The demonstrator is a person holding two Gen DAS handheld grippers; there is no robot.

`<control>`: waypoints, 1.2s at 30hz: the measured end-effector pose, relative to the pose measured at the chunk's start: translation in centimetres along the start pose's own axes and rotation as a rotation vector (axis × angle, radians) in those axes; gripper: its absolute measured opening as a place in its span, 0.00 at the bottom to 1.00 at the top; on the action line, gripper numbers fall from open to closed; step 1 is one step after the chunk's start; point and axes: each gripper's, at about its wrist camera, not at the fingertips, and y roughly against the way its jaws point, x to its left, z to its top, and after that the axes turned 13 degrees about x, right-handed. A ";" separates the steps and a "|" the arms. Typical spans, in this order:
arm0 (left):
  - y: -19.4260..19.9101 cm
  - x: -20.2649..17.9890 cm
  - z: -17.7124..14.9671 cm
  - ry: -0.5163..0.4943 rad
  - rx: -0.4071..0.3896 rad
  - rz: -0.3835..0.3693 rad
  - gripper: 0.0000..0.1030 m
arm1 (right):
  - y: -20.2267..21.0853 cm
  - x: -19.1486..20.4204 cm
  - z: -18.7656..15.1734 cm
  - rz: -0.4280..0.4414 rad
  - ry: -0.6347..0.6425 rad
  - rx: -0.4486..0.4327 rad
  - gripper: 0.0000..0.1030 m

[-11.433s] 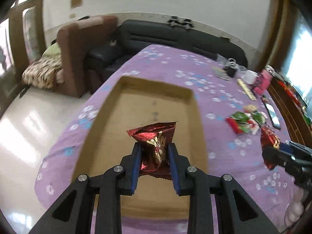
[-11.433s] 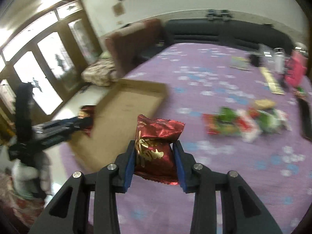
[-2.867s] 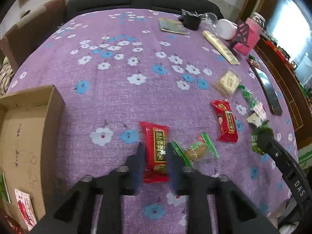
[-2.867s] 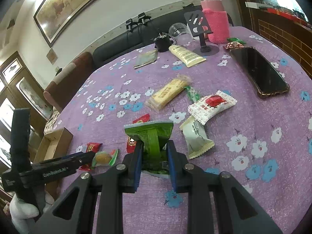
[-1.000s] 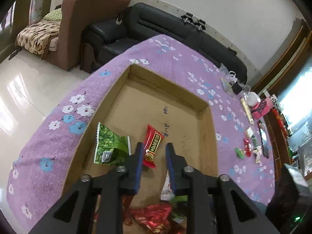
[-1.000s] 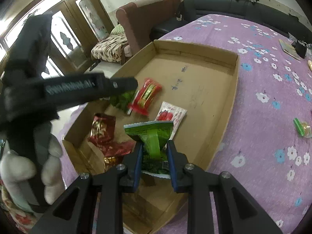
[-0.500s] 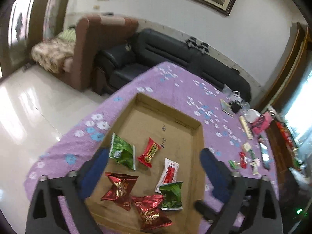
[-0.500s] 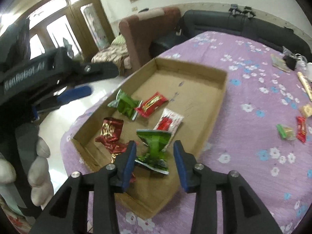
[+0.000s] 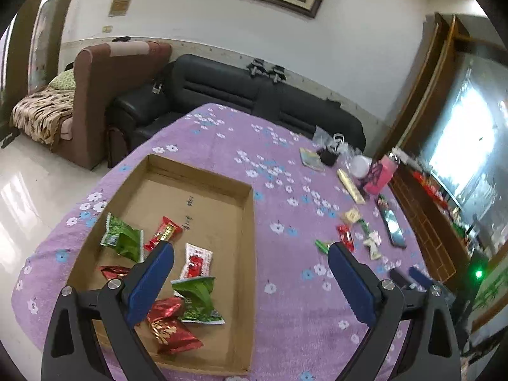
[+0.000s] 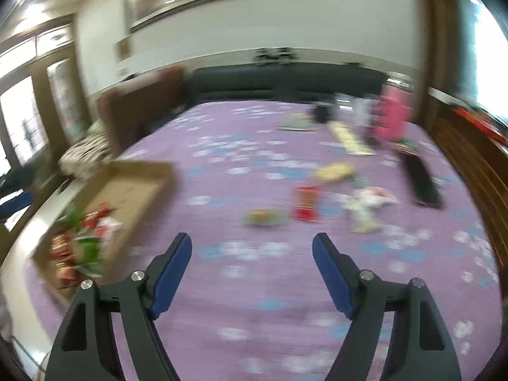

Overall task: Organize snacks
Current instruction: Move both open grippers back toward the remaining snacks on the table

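A shallow cardboard box (image 9: 247, 254) lies on the purple flowered table and holds several snack packets, among them a green packet (image 9: 197, 298) and a red bar (image 9: 163, 233). My left gripper (image 9: 250, 247) is open and empty above the box's right wall. My right gripper (image 10: 252, 241) is open and empty above the bare cloth, in a blurred view with the box (image 10: 133, 190) at the left. Loose snacks lie ahead of it: a red packet (image 10: 304, 204), a green-ended packet (image 10: 265, 217), a white packet (image 10: 365, 203) and a yellow one (image 10: 333, 170).
A black phone (image 10: 419, 177), a pink bottle (image 10: 390, 116), a long yellow box (image 10: 349, 138) and a book (image 10: 297, 122) stand at the table's far right. A black sofa (image 9: 254, 95) and a brown armchair (image 9: 111, 89) stand beyond the table.
My right gripper has let go of the green packet, which now lies in the box, and has swung right over the loose snacks. My left gripper stays open above the box.
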 end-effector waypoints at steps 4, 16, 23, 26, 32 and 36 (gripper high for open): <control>-1.1 -0.9 -0.3 -0.009 0.053 -0.025 0.96 | -0.7 -6.9 -0.9 -0.026 -0.157 0.057 0.76; -2.8 -3.2 -1.1 -0.069 0.124 -0.043 0.96 | -1.5 -9.4 -2.2 -0.026 -0.172 0.109 0.75; -3.3 -3.5 -1.3 -0.114 0.127 -0.050 0.94 | -3.2 -6.2 -0.1 -0.002 -0.092 0.148 0.75; -3.5 -3.6 -1.3 -0.132 0.130 -0.057 0.90 | -3.4 -5.4 0.4 0.004 -0.077 0.149 0.75; -3.9 -3.1 -1.3 -0.109 0.110 -0.063 0.90 | -4.0 -5.6 1.1 0.005 -0.083 0.166 0.75; -4.0 -2.9 -1.4 -0.097 0.108 -0.064 0.90 | -4.7 -5.6 1.8 0.008 -0.086 0.175 0.75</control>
